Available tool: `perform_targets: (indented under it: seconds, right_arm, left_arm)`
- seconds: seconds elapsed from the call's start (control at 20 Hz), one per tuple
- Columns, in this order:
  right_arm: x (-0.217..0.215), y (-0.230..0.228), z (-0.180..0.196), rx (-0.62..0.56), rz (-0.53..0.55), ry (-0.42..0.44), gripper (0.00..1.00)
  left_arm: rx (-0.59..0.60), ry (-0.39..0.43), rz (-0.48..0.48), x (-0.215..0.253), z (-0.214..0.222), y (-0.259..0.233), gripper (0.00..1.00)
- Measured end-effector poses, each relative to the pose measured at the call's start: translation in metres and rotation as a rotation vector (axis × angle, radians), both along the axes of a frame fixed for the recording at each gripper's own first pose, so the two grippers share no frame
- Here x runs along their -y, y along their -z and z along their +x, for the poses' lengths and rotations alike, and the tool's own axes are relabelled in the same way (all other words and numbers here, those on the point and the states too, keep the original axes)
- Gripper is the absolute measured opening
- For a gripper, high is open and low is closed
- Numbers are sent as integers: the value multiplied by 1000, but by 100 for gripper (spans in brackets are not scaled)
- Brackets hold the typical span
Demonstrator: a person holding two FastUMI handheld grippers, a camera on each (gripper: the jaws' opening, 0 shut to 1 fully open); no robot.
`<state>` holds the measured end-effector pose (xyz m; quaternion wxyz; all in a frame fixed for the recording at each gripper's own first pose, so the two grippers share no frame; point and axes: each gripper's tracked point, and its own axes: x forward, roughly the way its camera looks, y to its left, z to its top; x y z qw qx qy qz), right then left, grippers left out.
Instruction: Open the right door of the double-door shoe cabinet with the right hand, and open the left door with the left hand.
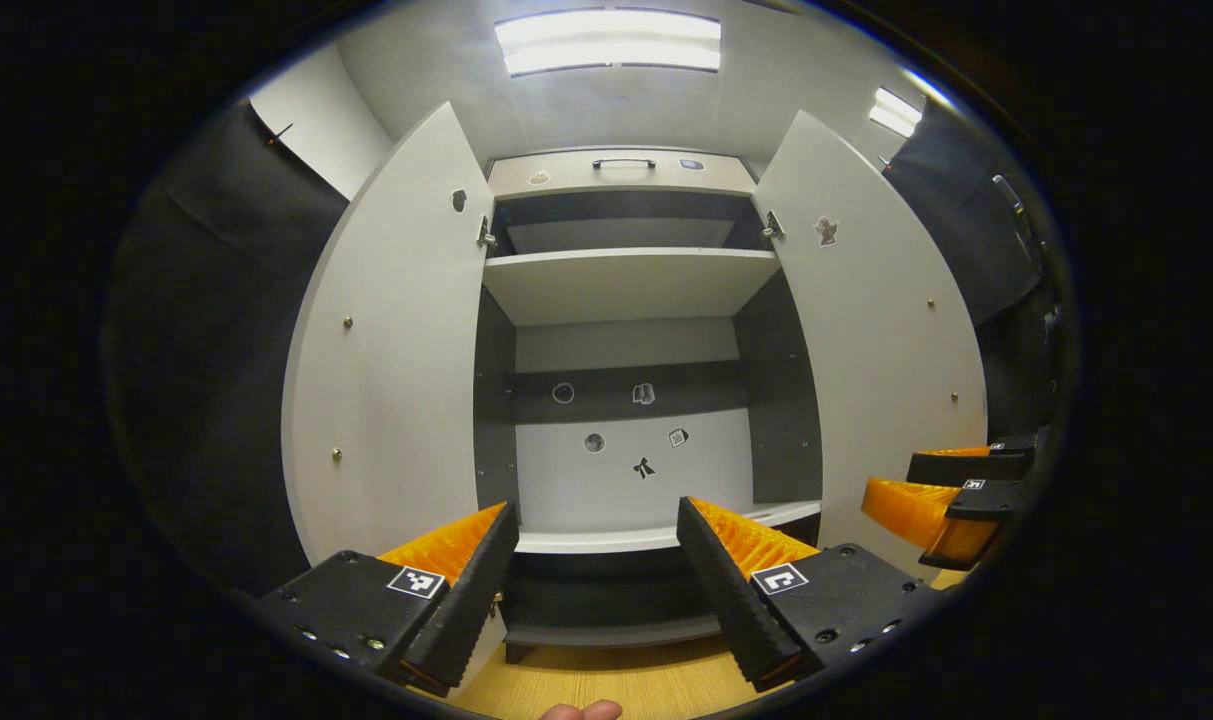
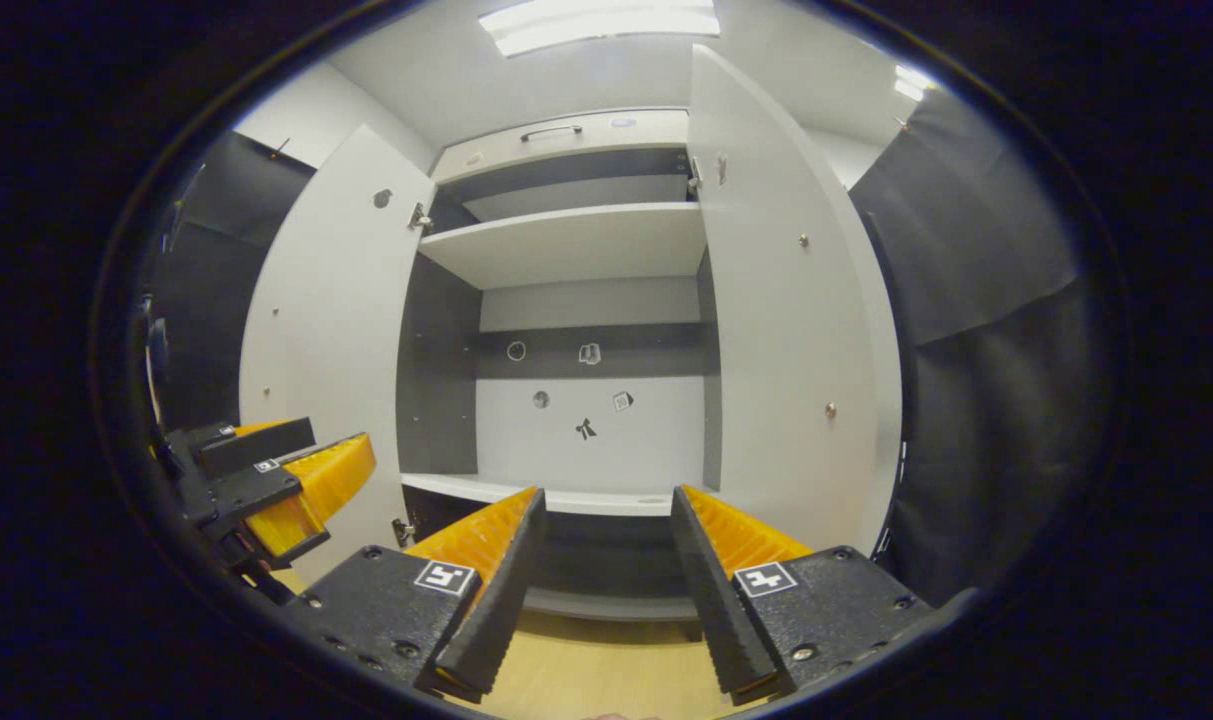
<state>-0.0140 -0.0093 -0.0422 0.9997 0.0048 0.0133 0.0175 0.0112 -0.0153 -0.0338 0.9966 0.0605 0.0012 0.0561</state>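
Note:
The shoe cabinet (image 1: pixel 626 290) stands ahead with both doors swung wide. Its left door (image 1: pixel 396 340) and right door (image 1: pixel 871 340) angle outward, and bare shelves show inside. In the right gripper view the same cabinet (image 2: pixel 566 245) has its left door (image 2: pixel 326 330) and right door (image 2: pixel 786 310) open too. My left gripper (image 1: pixel 596 530) hangs open in front of the lower shelf, holding nothing. My right gripper (image 2: pixel 606 520) is open as well, apart from the doors. Each gripper shows at the edge of the other's view: the right gripper (image 1: pixel 951 495) and the left gripper (image 2: pixel 276 480).
Small stickers (image 1: pixel 644 430) dot the cabinet's back panel. A drawer with a dark handle (image 1: pixel 623 162) tops the cabinet. Black cloth walls (image 2: pixel 986 330) close in on both sides. Wooden floor (image 1: pixel 606 680) lies below. A fingertip (image 1: pixel 581 710) peeks in at the bottom.

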Motion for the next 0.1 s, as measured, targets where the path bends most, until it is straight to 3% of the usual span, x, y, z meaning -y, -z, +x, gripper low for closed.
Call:
perform_targets:
  seconds: [0.1]
  right_arm:
    - [-1, -1, 0, 3, -3, -3, 82]
  left_arm:
    - [-13, -15, -12, -6, 2, 4, 95]
